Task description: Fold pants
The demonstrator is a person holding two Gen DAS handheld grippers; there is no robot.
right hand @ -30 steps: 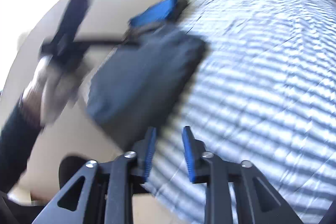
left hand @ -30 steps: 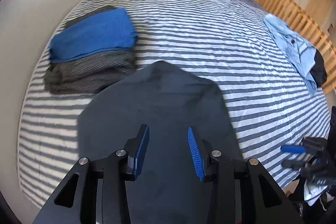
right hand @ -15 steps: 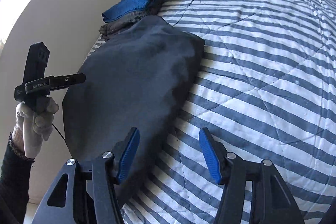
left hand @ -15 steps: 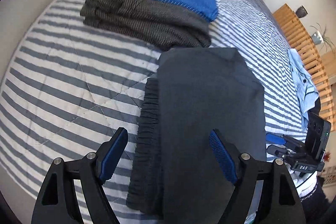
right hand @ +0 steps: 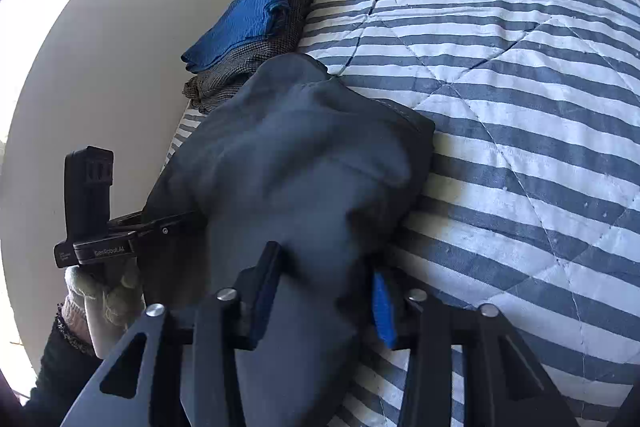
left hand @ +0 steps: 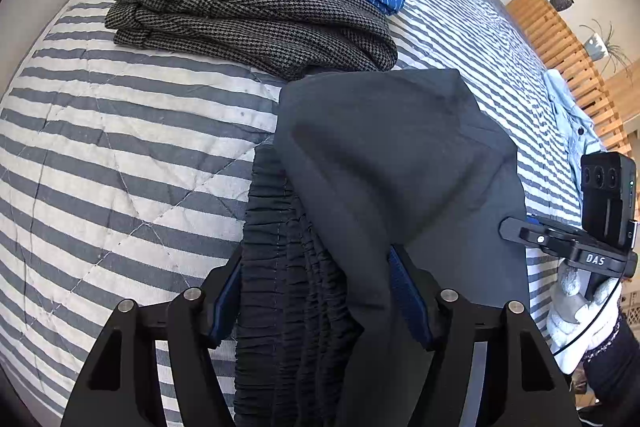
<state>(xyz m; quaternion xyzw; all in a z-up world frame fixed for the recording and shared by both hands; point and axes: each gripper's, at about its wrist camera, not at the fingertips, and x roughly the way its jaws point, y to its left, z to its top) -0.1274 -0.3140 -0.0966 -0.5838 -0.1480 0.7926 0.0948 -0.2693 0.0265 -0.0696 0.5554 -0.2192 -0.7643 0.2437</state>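
While the dark pants lie folded on the striped bed, both grippers are seen closing on the near end of the cloth. From the left wrist, the left gripper is shown with the gathered elastic waistband between its blue-padded fingers; whether the pads already press on it cannot be told. At twelve o'clock of the pants, a stack of folded garments is revealed in detail only here: a blue striped piece over grey houndstooth. At three o'clock, the right gripper is seen held by a gloved hand, and a light blue shirt and wooden slats appear beyond. From the right wrist, the right gripper is shown with bunched fabric filling the space between its fingers, and the left gripper is glimpsed at nine o'clock against a pale wall.
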